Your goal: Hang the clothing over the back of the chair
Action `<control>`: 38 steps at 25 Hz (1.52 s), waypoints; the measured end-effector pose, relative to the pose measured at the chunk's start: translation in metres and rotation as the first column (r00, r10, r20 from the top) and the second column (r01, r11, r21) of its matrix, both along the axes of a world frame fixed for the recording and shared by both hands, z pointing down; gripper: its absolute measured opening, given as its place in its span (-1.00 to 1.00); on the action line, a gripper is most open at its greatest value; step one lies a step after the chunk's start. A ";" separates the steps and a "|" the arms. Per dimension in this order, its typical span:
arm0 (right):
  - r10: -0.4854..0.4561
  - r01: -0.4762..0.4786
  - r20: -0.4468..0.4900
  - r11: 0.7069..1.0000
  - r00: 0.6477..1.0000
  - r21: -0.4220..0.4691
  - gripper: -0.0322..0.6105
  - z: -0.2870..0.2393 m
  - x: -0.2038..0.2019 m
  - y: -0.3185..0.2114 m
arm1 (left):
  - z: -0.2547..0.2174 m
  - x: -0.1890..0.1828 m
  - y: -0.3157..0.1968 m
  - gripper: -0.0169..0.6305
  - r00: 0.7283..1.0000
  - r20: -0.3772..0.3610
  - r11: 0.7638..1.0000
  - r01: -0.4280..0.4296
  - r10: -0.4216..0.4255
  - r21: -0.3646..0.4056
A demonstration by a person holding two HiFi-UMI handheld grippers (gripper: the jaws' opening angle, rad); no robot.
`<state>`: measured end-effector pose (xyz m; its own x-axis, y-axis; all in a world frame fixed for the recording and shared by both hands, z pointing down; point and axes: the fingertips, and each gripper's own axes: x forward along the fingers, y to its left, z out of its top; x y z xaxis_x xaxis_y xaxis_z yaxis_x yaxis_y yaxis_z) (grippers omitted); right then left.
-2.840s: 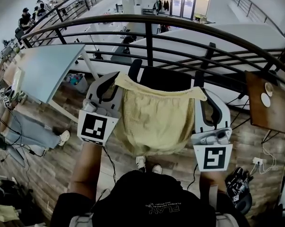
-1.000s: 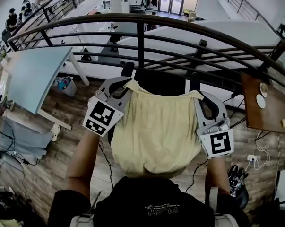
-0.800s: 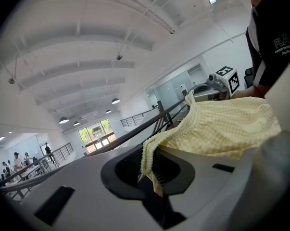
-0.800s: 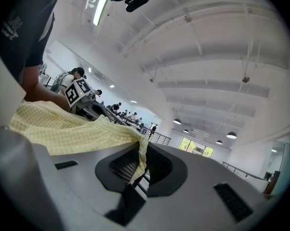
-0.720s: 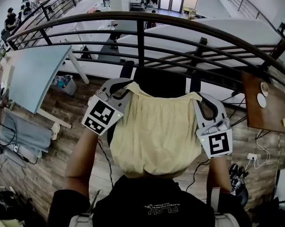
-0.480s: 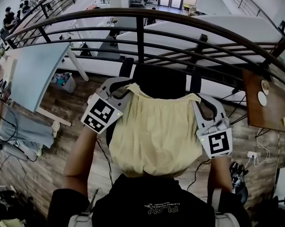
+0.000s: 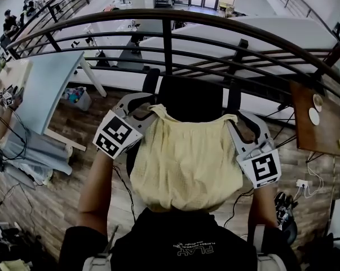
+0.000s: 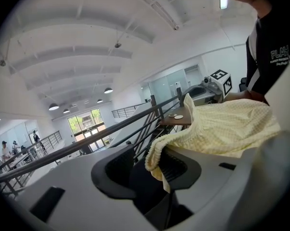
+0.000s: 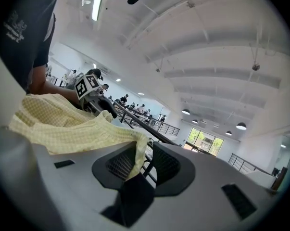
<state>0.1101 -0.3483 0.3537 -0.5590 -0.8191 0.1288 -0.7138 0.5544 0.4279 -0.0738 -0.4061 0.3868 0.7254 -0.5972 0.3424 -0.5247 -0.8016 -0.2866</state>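
Head view: the pale yellow, waffle-textured clothing point(image 7: 186, 157) hung spread across the near side of the black chair point(image 7: 189, 97), with a wooden floor point(image 7: 62, 168) below the chair and a dark railing point(image 7: 170, 17) just beyond it.

Left gripper view: the left gripper point(image 8: 145, 170) had just been opening, its jaws wide apart, a cloth corner draped loosely on one pad.

Right gripper view: the right gripper point(image 9: 145, 165), also just opening, stood parted, with cloth hanging unpinched between its jaws.

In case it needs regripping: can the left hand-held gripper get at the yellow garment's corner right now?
Likely yes. The left hand-held gripper has just been opening its jaws, and a corner of the yellow garment hangs between them, against one jaw, with nothing in the way.
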 end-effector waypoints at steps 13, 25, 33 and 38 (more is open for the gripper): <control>0.016 -0.029 -0.061 0.977 0.998 -0.209 -0.50 0.040 0.017 0.006 | 0.003 -0.015 0.012 -0.44 0.999 0.032 0.999 -0.001 0.003 -0.052; 0.011 -0.023 -0.056 0.976 0.998 -0.216 -0.47 0.041 0.023 0.014 | 0.000 -0.018 0.021 -0.44 0.997 -0.075 0.990 -0.021 0.011 -0.136; 0.014 -0.017 -0.017 0.982 1.000 -0.187 -0.47 0.030 0.019 0.020 | 0.000 -0.018 0.033 -0.44 0.995 -0.099 0.978 -0.048 0.029 -0.201; 0.002 -0.003 -0.009 0.985 1.000 -0.174 -0.47 0.026 0.011 0.023 | 0.005 -0.017 0.039 -0.44 0.996 -0.074 0.968 -0.063 0.046 -0.242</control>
<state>0.1215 -0.3257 0.3800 -0.5553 -0.7850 0.2746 -0.7118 0.6194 0.3312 -0.0913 -0.3676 0.3920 0.7806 -0.4610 0.4221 -0.4899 -0.8706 -0.0449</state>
